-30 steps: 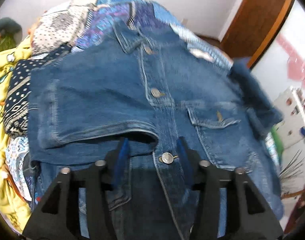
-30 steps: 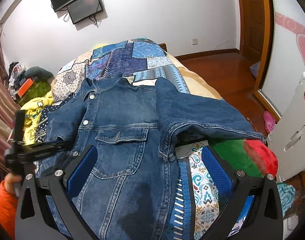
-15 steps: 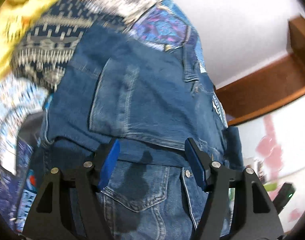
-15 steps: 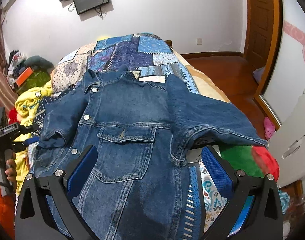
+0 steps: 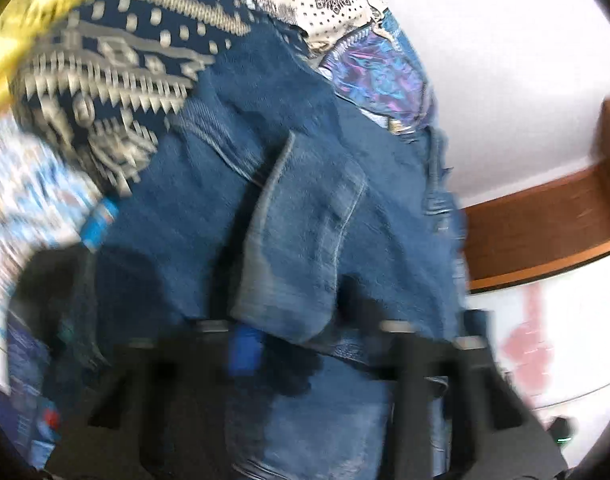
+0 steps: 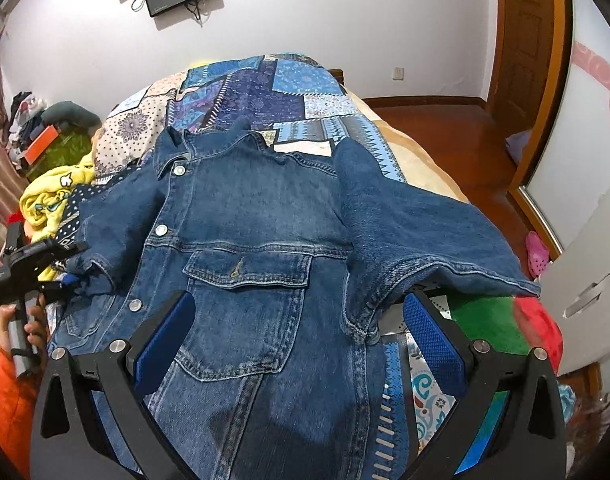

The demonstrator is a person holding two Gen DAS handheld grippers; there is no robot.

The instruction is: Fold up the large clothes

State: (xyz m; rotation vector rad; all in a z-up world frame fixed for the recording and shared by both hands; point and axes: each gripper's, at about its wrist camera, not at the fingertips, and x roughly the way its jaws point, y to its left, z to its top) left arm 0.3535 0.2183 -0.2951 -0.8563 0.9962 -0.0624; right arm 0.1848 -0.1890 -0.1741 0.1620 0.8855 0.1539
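A: How will that dark blue denim jacket (image 6: 241,264) with metal snap buttons handle?

B: Heavy and stiff for cloth, I'd judge. Thick seams and a flapped chest pocket, so it should hold a crease but drag when lifted. Not slippery, not fragile.

A: Where would you take hold?

B: At the hems and cuffs, where the doubled denim gives the pads something firm. The left hand-held gripper (image 5: 297,340) has just been closing, and in its own blurred view the left short sleeve's cuff (image 5: 289,280) sits between its jaws. It looks pinched on that cuff, though the blur keeps me from being sure the pads press.

A: And the other one?

B: The right hand-held gripper (image 6: 301,340) is spread wide, hovering over the jacket's lower front with nothing gripped. The right sleeve (image 6: 417,232) lies flat out to the side, its hem near the right-hand pad.

A: Where's the jacket lying?

B: Front up, buttoned, collar away from the cameras, spread on a bed with a blue patchwork quilt (image 6: 289,88). A yellow printed cloth (image 6: 49,200) is bunched beside its left shoulder.
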